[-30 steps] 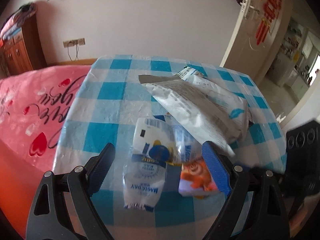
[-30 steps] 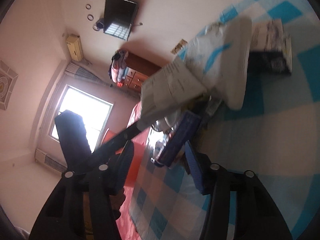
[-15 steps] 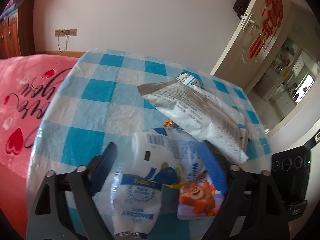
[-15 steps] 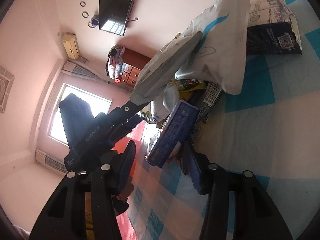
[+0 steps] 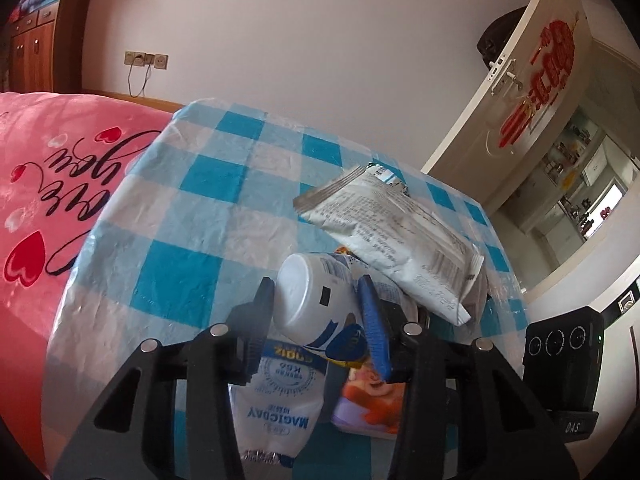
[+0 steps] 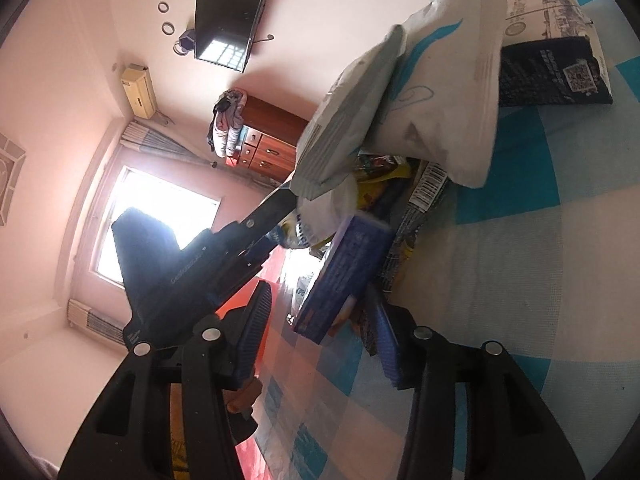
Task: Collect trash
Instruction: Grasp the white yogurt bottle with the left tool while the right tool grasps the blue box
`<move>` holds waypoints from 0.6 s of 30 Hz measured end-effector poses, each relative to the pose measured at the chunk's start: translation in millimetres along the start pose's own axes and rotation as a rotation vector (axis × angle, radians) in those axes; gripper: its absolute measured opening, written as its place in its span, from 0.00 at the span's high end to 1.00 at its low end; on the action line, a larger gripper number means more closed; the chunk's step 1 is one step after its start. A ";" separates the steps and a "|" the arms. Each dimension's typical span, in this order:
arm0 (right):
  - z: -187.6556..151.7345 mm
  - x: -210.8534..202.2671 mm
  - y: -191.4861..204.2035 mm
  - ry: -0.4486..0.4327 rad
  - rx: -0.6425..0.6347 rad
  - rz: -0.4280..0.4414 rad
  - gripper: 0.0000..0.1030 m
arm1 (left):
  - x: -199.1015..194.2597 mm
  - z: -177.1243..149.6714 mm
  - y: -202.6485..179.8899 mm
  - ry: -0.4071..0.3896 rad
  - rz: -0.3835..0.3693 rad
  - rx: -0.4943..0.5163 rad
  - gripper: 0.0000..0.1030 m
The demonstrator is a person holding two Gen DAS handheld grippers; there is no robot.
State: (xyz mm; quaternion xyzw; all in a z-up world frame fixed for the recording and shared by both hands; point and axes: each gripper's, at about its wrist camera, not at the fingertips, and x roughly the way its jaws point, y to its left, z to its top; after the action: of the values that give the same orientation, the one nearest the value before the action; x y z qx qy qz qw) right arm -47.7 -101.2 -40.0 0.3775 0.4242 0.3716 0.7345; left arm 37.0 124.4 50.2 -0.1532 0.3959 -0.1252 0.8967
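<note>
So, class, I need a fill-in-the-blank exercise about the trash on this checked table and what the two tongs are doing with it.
1. The left tongs are shut on a white ____.
2. The tablecloth is checked in white and ____.
3. The right tongs have a ____ box between their pads.
4. The grey printed wrapper lies ____ the left tongs.

Missing words: bottle; blue; blue; beyond
</note>
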 end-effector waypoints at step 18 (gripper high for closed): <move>-7.6 11.6 26.0 0.013 -0.123 -0.162 0.79 | -68.1 -24.5 19.1 -0.103 0.051 -0.011 0.58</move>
State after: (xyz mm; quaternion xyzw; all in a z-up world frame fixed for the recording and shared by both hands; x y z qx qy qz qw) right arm -56.3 -77.9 -24.0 0.2935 0.4343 0.3386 0.7814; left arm -23.9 161.2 73.1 -0.1545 0.3535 -0.0921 0.9180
